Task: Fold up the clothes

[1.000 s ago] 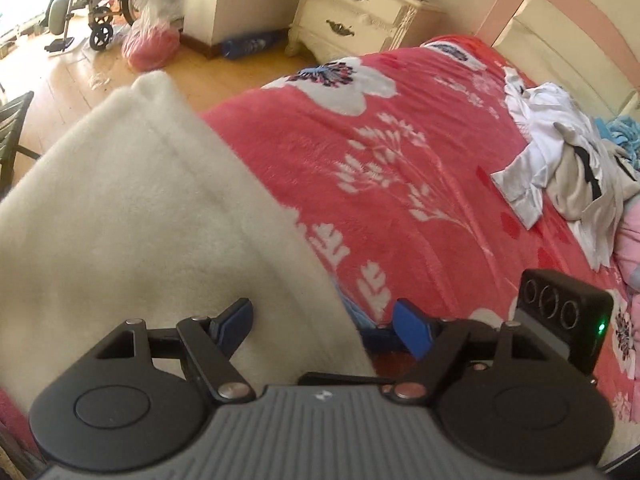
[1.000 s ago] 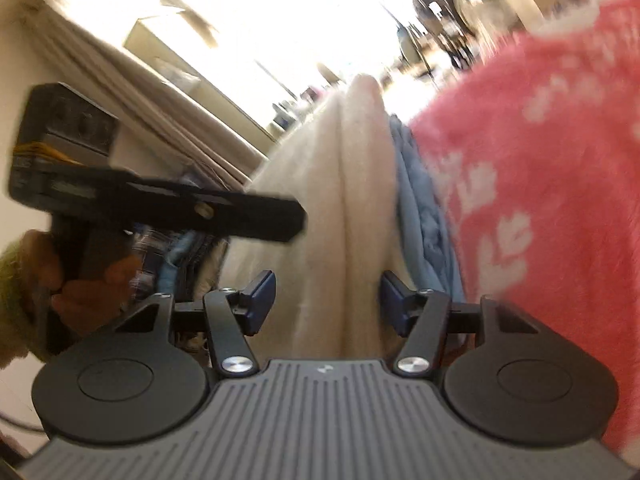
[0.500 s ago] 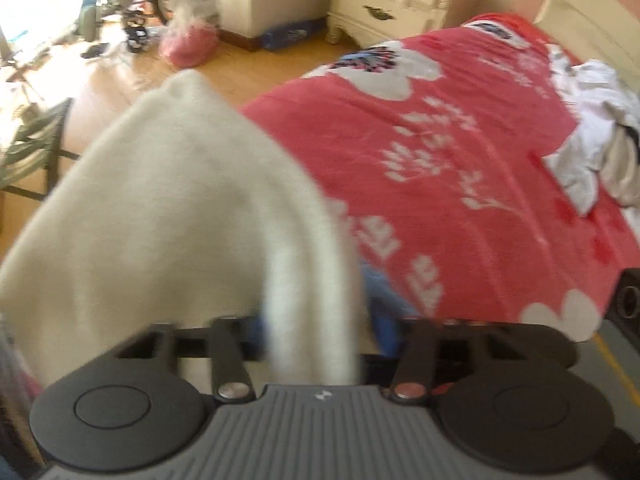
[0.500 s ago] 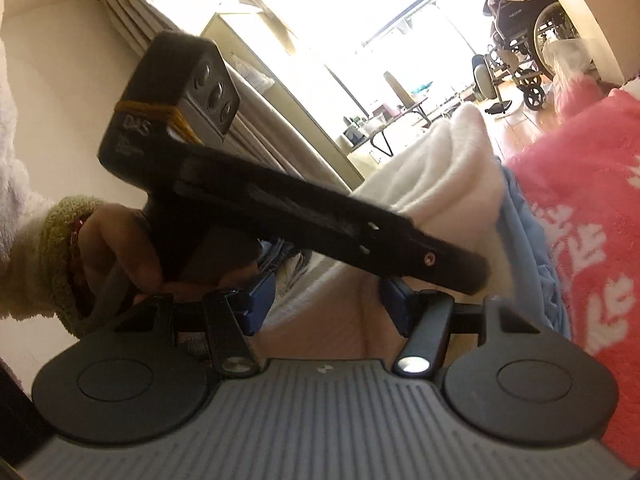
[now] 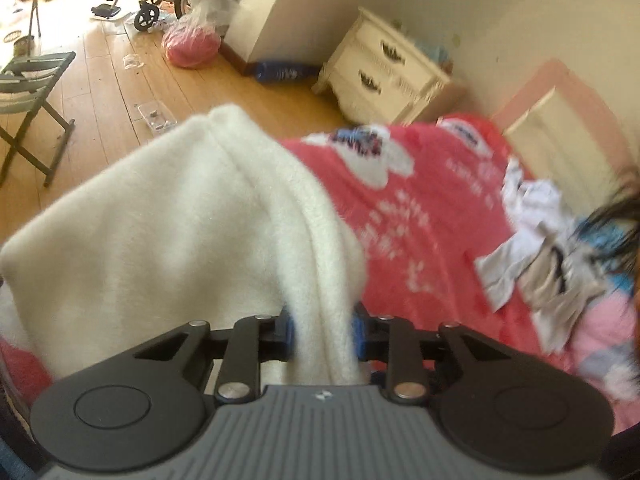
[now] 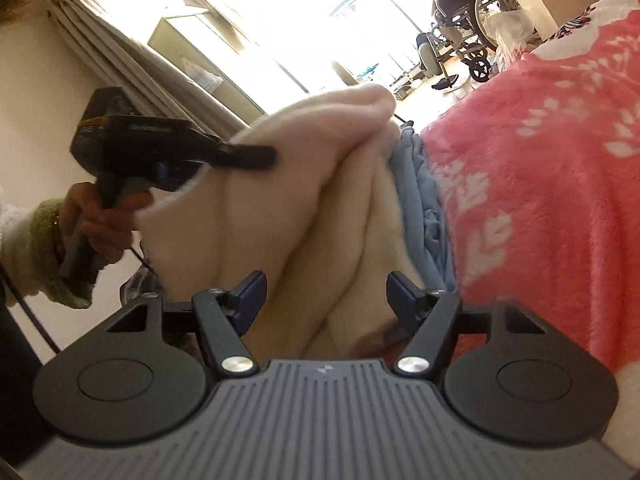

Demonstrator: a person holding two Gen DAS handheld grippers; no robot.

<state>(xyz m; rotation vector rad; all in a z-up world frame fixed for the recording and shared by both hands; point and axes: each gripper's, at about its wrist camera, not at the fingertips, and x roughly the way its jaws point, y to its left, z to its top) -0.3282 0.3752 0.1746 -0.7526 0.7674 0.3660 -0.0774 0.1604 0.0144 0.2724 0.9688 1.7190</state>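
A cream fleece garment hangs folded over the near edge of the bed. My left gripper is shut on a thick fold of it, held above the red blanket. In the right wrist view the same garment fills the middle, and my right gripper stands open around its lower folds, jaws wide apart. The left gripper also shows there, at the left, pinching the garment's upper edge. A blue cloth lies between the garment and the blanket.
A pile of white and grey clothes lies on the bed at the right. A cream nightstand stands by the headboard. A folding chair, a pink bag and a wheelchair stand on the wooden floor.
My left gripper closed on the fleece fold and lifted it, and its view swung up toward the nightstand. My right gripper stayed open around the lower folds.
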